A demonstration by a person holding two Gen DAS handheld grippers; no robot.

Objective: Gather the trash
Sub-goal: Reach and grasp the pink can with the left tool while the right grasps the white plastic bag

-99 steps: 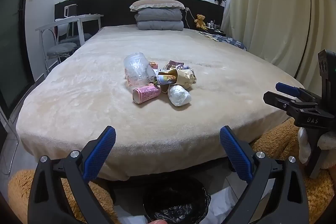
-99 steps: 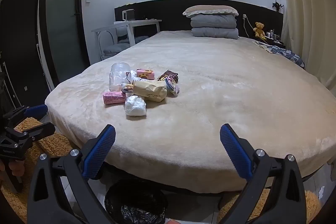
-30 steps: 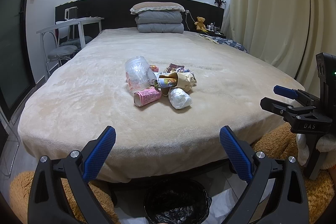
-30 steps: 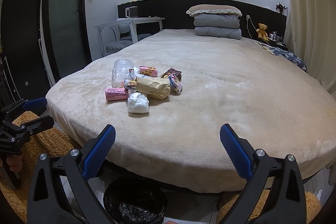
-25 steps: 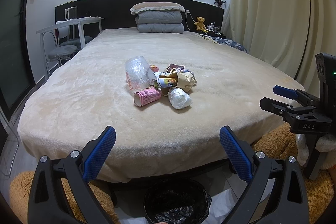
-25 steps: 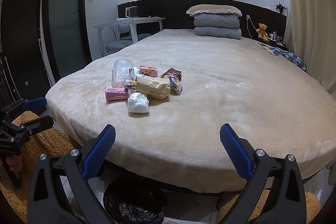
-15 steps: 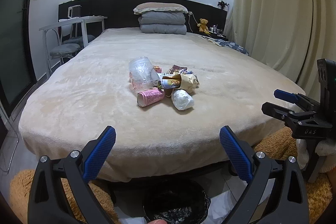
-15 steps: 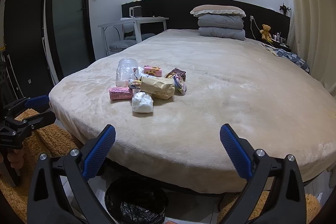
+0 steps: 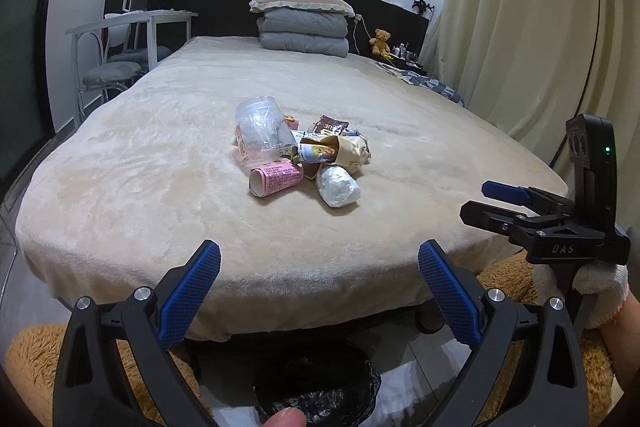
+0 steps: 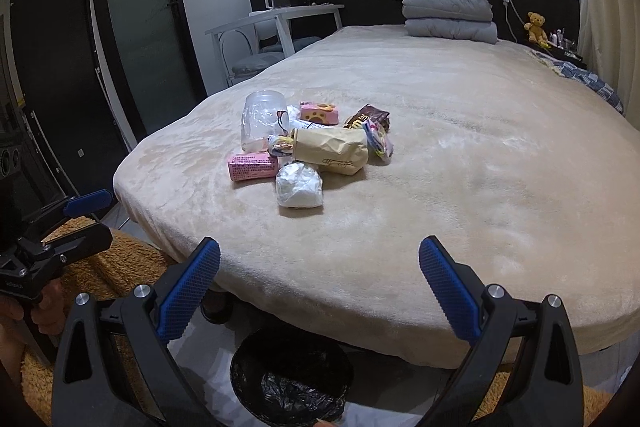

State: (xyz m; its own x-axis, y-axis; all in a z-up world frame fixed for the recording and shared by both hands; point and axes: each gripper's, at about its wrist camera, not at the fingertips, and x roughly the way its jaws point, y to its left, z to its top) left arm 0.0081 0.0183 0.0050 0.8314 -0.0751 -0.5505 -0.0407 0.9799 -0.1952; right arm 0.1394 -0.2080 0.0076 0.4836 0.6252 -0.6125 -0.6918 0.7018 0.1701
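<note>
Beige bedding covers the bed point(image 9: 160, 187) ahead of me, with the trash heap point(image 9: 304, 155) lying on it toward 12 o'clock of my left claw point(image 9: 318, 293) and 11 o'clock of my right claw point(image 10: 320, 291). Both claws hang spread wide, holding nothing, off the bed's near edge. A black-lined bin point(image 10: 290, 379) stands on the floor at 6 o'clock, below the right claw.
</note>
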